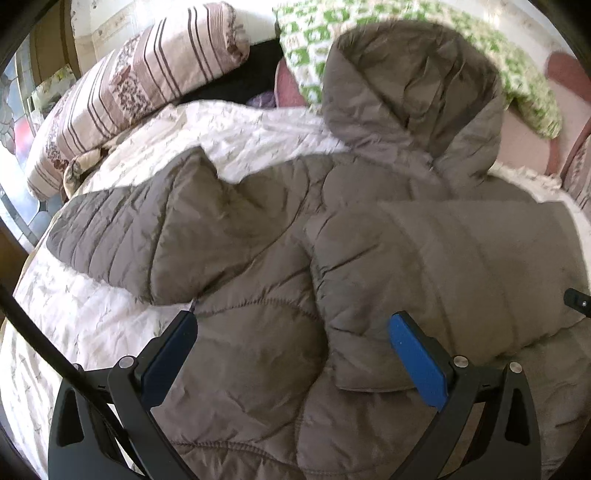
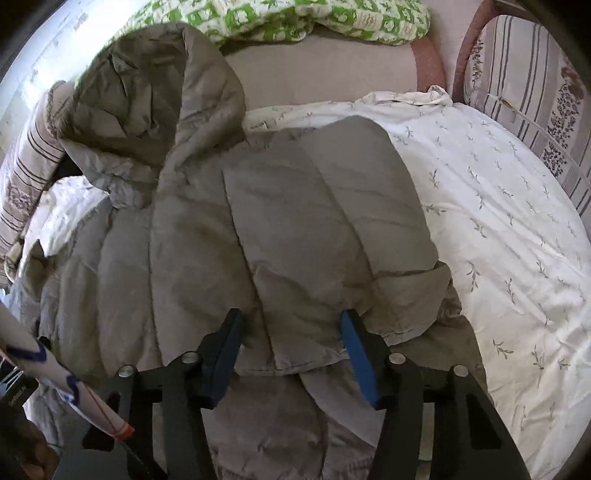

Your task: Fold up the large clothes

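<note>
A large grey-brown quilted hooded jacket (image 1: 258,236) lies spread on a bed. Its hood (image 1: 410,96) points to the far side. The left sleeve (image 1: 122,229) stretches out to the left; the right sleeve (image 1: 461,266) is folded across the body. My left gripper (image 1: 291,325) is open, hovering over the jacket's lower body, holding nothing. In the right wrist view the jacket (image 2: 207,236) fills the middle, with the folded sleeve (image 2: 325,229) on top. My right gripper (image 2: 291,325) is open, its fingers either side of the sleeve's cuff end.
The jacket lies on a white leaf-print sheet (image 2: 498,221). A striped pillow (image 1: 140,88) lies at the far left, and a green-and-white patterned cushion (image 2: 295,18) behind the hood. A pink headboard edge (image 2: 432,62) and another striped pillow (image 2: 528,103) stand at the far right.
</note>
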A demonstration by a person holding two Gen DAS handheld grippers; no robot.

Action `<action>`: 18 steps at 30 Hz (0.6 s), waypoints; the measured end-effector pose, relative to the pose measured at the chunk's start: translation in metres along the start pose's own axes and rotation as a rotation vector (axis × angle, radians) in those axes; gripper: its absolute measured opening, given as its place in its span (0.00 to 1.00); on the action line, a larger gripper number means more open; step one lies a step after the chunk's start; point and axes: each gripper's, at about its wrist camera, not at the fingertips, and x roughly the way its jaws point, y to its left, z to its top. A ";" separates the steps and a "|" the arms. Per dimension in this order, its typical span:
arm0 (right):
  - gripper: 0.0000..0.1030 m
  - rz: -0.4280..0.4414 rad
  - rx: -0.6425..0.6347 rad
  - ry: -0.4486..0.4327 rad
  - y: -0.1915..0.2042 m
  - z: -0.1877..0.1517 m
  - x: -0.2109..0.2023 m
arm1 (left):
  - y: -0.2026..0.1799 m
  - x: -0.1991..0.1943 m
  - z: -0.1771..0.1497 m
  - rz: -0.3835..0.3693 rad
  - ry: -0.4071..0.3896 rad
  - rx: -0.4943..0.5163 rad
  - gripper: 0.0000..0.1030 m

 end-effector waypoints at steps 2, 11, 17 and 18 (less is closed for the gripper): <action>0.58 -0.015 -0.010 0.010 0.000 -0.001 0.003 | 0.001 0.007 -0.001 -0.007 0.030 -0.006 1.00; 0.57 0.083 -0.147 -0.163 0.047 -0.016 -0.032 | 0.005 -0.008 0.003 -0.048 -0.024 -0.038 1.00; 0.57 0.112 -0.232 -0.079 0.077 -0.025 -0.006 | 0.003 -0.006 0.004 -0.042 -0.020 -0.027 1.00; 0.57 0.108 -0.230 -0.050 0.076 -0.025 0.002 | 0.003 -0.003 0.003 -0.039 -0.006 -0.028 1.00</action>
